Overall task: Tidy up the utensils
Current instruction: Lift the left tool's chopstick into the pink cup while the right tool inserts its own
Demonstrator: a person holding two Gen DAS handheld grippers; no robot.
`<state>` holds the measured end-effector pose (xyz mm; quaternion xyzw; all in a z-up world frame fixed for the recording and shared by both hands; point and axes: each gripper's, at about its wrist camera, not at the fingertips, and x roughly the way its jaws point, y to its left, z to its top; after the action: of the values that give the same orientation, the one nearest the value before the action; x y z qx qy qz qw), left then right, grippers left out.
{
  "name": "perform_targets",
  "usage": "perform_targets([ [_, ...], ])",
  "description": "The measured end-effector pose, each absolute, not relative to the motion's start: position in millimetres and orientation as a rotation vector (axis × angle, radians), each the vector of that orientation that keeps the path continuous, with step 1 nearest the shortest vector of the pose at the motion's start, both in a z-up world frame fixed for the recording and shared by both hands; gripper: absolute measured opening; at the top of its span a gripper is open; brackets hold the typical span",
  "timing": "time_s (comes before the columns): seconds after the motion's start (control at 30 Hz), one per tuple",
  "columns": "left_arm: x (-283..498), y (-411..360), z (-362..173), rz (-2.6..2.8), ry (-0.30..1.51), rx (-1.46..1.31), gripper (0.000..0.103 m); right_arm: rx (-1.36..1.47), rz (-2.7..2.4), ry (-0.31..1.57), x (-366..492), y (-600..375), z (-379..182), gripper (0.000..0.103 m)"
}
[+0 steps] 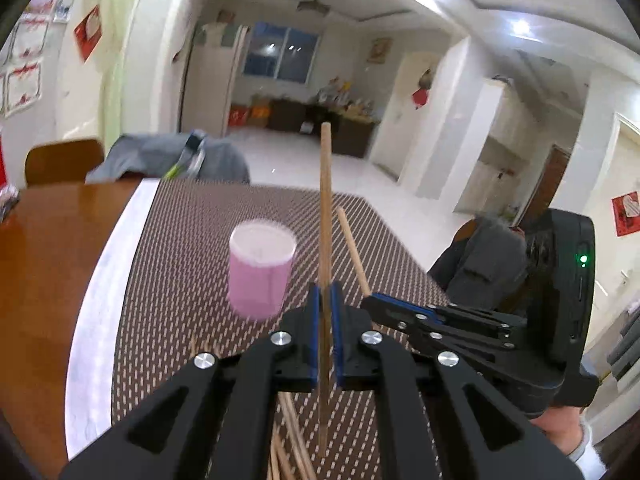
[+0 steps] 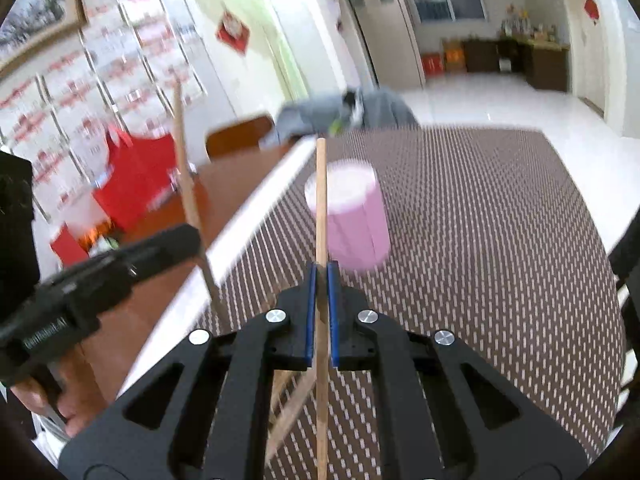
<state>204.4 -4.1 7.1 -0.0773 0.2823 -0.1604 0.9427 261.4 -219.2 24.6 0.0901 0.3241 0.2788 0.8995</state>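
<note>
A pink cup (image 1: pixel 259 274) stands upright on the brown woven mat (image 1: pixel 192 240); it also shows in the right wrist view (image 2: pixel 354 216). My left gripper (image 1: pixel 327 300) is shut on a wooden chopstick (image 1: pixel 325 200), held upright right of the cup. My right gripper (image 2: pixel 322 280) is shut on another wooden chopstick (image 2: pixel 321 200), upright in front of the cup. Each gripper appears in the other's view: the right gripper (image 1: pixel 370 300) with its chopstick (image 1: pixel 352 248), the left gripper (image 2: pixel 192 240) with its chopstick (image 2: pixel 184 168). Loose chopsticks (image 1: pixel 292 440) lie on the mat below the grippers.
The mat lies on a wooden table (image 1: pixel 44 264) with a white strip (image 1: pixel 100 280) along its left side. Chairs with grey clothing (image 1: pixel 168 158) stand at the far edge and at the right (image 1: pixel 480 264). Red bags (image 2: pixel 132 176) sit on the table at left.
</note>
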Motion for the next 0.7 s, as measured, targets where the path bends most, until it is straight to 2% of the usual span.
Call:
perform_targets([
  [0.23, 232.8, -8.8, 53.8, -0.314, 0.395, -0.12, 0.006, 0.257, 0.565, 0.419, 288.7, -210.0, 63.2, 0.006],
  [0.33, 254.1, -8.2, 66.0, -0.282, 0.326, -0.113, 0.006, 0.278, 0.548, 0.358, 308.3, -198.0, 57.1, 0.006],
  [0.7, 311.4, 9.8, 64.1, -0.181, 0.195, -0.148, 0.006, 0.307, 0.45, 0.159, 351.6, -181.2, 51.6, 0.006],
])
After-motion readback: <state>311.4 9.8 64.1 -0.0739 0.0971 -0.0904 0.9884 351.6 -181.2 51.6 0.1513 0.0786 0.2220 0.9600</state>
